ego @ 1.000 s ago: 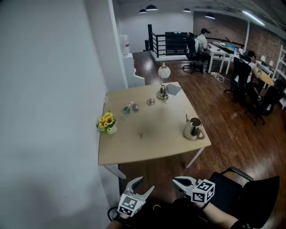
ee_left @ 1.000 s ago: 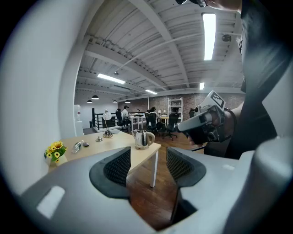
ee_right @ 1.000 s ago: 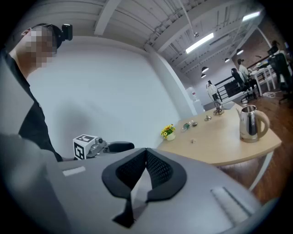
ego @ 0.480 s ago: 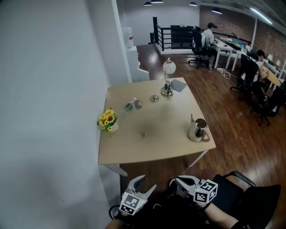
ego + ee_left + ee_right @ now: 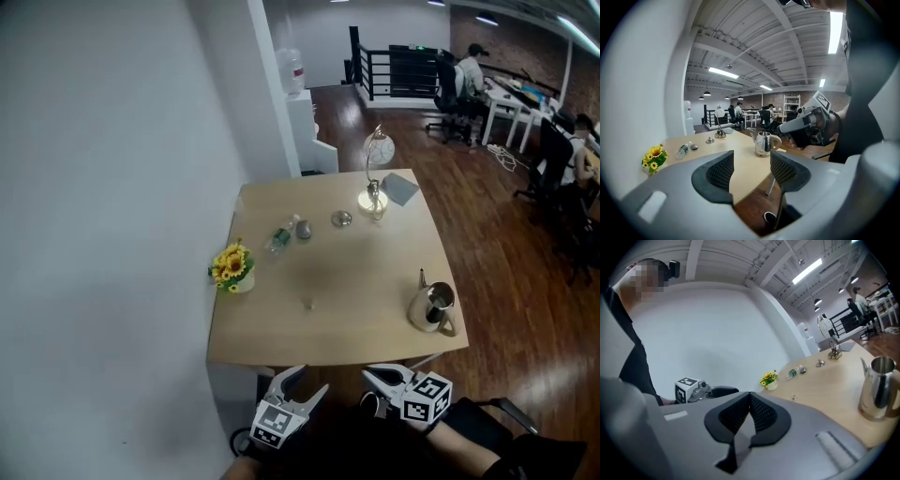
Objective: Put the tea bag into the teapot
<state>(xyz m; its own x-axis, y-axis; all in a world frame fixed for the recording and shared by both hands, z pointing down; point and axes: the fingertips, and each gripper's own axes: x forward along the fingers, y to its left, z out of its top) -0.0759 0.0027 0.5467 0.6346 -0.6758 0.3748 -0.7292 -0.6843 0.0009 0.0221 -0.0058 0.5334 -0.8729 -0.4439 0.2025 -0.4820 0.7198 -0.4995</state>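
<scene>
Both grippers are held low, just short of the table's near edge.

The left gripper (image 5: 751, 161) is held with its jaws set well apart and nothing between them. The right gripper (image 5: 750, 395) is held with its jaws closed tip to tip, empty. Beyond them, the tea bag (image 5: 308, 303) (only a small pale speck from here) is laid on the bare wooden table (image 5: 356, 272), a little nearer than its middle. It is kept well apart from the steel teapot (image 5: 431, 307), which is stood upright by the near right corner. A pot of sunflowers (image 5: 232, 267) is set at the left edge. Farther back, a bottle (image 5: 281, 236) is laid on its side, with a small metal dish (image 5: 341, 218), a lit lamp (image 5: 373, 192) and a grey pad (image 5: 400, 188) beyond it. Seated people (image 5: 466, 73) are seen at desks far off.
</scene>
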